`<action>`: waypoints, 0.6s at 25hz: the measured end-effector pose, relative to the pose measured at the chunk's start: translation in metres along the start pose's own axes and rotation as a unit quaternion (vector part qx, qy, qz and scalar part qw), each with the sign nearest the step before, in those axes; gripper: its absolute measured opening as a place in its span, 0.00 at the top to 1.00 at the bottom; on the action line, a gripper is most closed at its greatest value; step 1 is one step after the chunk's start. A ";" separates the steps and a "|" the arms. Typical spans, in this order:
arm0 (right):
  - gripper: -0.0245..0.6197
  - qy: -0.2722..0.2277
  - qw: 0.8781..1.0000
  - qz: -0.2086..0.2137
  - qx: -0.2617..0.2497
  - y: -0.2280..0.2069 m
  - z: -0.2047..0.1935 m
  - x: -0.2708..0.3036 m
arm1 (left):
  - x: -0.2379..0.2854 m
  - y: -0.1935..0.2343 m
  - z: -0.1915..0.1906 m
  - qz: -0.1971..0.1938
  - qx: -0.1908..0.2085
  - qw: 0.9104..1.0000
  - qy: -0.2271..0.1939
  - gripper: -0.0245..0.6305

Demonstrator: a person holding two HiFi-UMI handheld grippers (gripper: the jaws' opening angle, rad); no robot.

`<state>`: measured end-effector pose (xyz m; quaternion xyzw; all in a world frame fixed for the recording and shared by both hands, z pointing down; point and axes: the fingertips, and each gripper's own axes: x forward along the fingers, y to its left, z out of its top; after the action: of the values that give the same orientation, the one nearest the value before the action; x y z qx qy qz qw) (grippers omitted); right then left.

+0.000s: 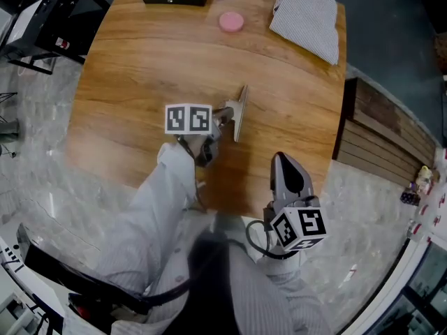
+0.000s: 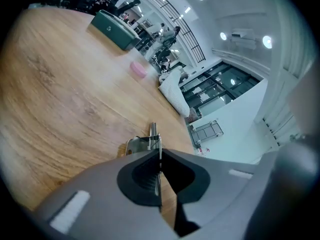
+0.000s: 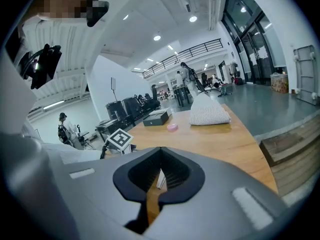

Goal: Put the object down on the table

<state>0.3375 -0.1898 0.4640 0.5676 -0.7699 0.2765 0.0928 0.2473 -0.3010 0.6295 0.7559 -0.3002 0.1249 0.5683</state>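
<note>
Metal plate [image 1: 239, 112] is pinched by the left gripper [image 1: 225, 116] over the table [image 1: 140, 61]; it must be lowered and let go. At five o'clock, the right gripper [image 1: 281, 160] is pressed together, empty.

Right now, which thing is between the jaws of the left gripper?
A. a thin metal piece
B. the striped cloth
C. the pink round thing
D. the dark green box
A: in the left gripper view, the left gripper has its jaws closed on the thin metal piece; the other three things lie far off on the table.

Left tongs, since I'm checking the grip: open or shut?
Shut on the metal piece: the left tongs pinch its thin edge, no gap showing.
</note>
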 end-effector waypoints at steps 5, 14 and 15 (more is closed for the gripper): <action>0.94 0.002 1.000 0.005 -0.004 0.006 0.006 0.006 | 0.003 0.008 -0.003 -0.013 -0.034 0.999 0.006 0.94; 0.94 -0.012 1.000 0.018 -0.013 0.014 0.016 0.000 | -0.054 0.012 -0.006 -0.050 -0.072 0.996 -0.035 0.75; 0.94 -0.019 0.999 0.027 -0.016 0.017 0.021 -0.001 | -0.071 0.000 -0.005 -0.062 -0.060 0.995 -0.052 0.78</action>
<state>0.3256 -0.1963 0.4403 0.5502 -0.7907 0.2563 0.0798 0.1920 -0.2745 0.5937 0.7427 -0.2891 0.0319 0.6031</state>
